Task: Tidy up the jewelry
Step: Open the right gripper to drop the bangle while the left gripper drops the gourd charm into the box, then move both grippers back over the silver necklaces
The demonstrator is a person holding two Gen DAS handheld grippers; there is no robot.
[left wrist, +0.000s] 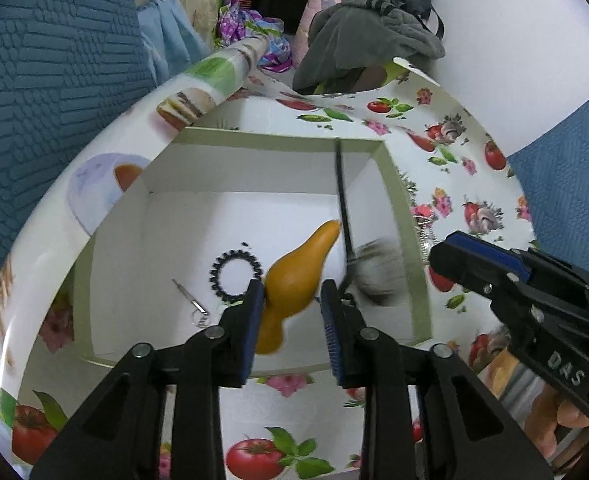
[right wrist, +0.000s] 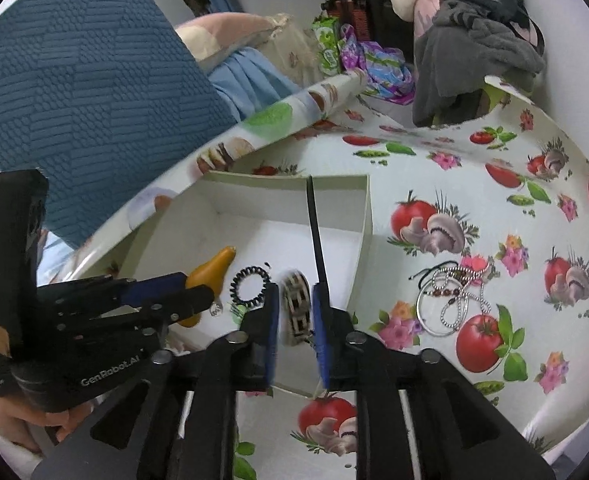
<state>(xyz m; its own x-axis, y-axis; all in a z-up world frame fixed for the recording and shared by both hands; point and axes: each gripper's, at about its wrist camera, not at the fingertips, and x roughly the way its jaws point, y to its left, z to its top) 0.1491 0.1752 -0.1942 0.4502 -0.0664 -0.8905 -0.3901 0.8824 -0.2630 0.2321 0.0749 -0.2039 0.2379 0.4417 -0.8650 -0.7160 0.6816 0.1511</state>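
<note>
Hovering both tools over the open white box (left wrist: 408, 216), I have each one tipped steeply down into it so whatever I let go lands inside its walls rather than on the flowered tablecloth (right wrist: 494, 184). My left tool (left wrist: 292, 300) stands part open around the yellow pear-shaped piece (left wrist: 294, 276); the pads flank its wide end but seem to have let go of it, and the piece looks blurred, as if dropping to the box floor. My right tool (right wrist: 294, 308) is narrow but not shut, its pads on either side of a patterned band-like bracelet (right wrist: 296, 308) that is also blurred; I judge it released, though I cannot tell if one pad touches it yet. A thin black divider strip (right wrist: 318, 240) crosses the box, and both pieces sit on its left side, near the black coiled hair tie (right wrist: 250, 286) and a small metal pin with a ring (left wrist: 192, 302) already lying on the box floor. Outside the box, to its right, a tangle of bead chains and a bangle (right wrist: 450, 296) lies on the table, which I take as the next lot to sort.
</note>
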